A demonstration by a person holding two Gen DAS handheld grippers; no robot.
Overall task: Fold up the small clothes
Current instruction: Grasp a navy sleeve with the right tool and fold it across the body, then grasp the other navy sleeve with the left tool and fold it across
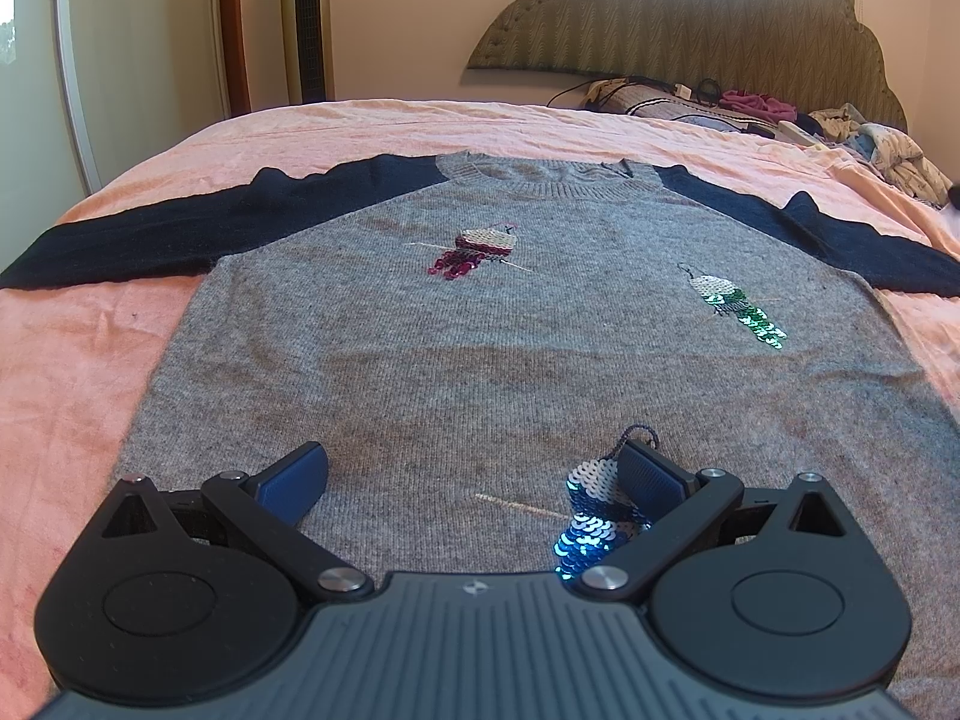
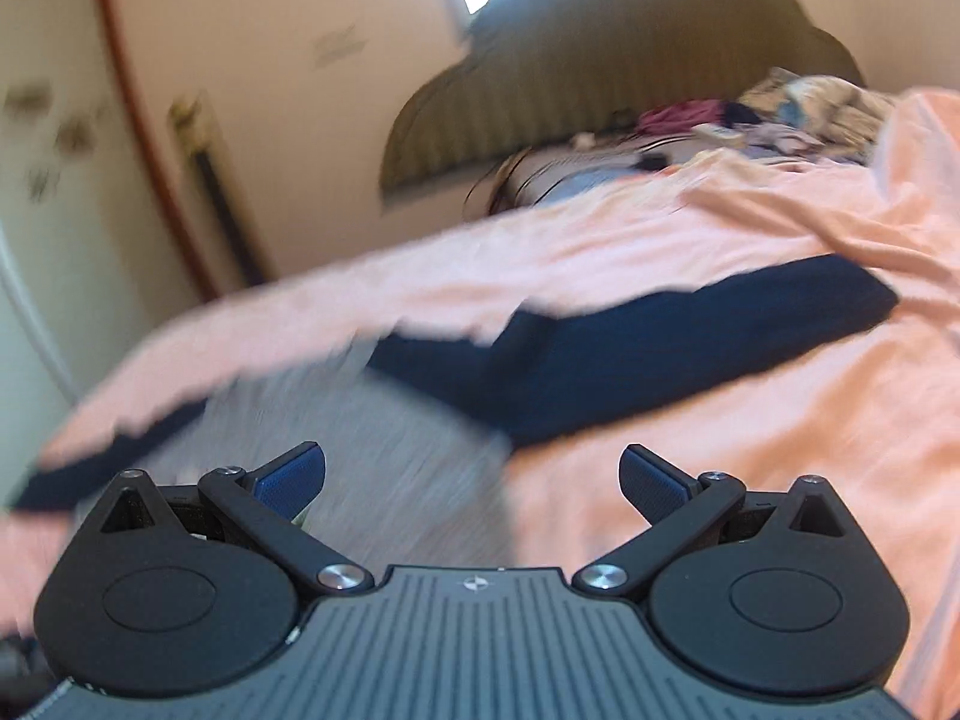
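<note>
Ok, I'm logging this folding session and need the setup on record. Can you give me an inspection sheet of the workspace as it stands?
Surface: bed with a wrinkled pink sheet.
Job's things: grey sweater with dark sleeves lying flat, front up, both sleeves spread out; three sequin birds on the front.
Clutter: heap of clothes and small items near the headboard.
Grippers: left gripper open, low over the sweater's lower part; right gripper open, over the sweater's edge near one sleeve; that view is blurred.
Cables: dark cords among the items by the headboard.
Surroundings: tower fan against the wall, window behind the headboard.
</note>
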